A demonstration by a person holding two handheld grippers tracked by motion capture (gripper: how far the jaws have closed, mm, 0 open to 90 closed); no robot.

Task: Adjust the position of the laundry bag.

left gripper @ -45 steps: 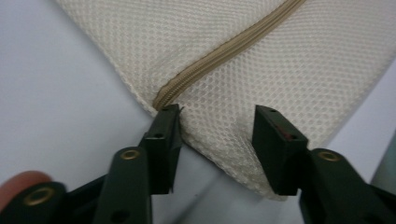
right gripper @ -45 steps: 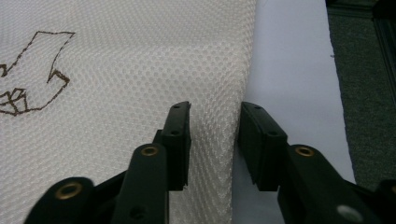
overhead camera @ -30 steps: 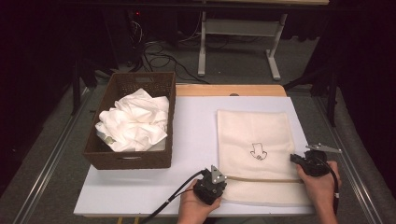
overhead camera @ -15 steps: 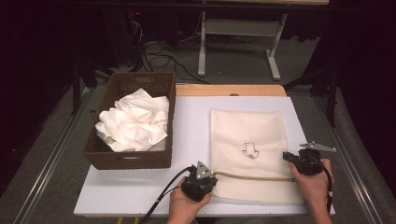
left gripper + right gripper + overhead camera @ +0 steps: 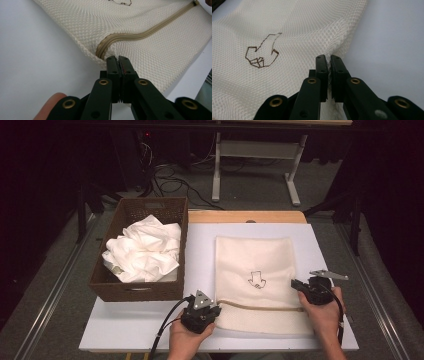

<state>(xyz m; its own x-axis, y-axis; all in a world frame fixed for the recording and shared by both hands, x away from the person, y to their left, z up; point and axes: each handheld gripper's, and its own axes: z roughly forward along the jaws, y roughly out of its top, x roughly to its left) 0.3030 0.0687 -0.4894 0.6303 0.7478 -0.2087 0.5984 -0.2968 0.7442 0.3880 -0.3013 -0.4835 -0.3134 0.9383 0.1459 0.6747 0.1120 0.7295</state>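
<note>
At the left of the high view, a brown woven basket (image 5: 135, 290) holds crumpled white cloths (image 5: 143, 251), probably waiting to be packed. In the lower middle, the left gripper (image 5: 209, 311) is closed on the edge of the cream mesh zipper bag (image 5: 252, 260) near its zipper end. At the lower right, the right gripper (image 5: 296, 284) pinches the opposite edge, so the bag lies stretched flat on the white bench (image 5: 200, 245).

left gripper (image 5: 201, 312) low at near edge, jaws clamped, right gripper (image 5: 312, 289) likewise, hands apart
</note>
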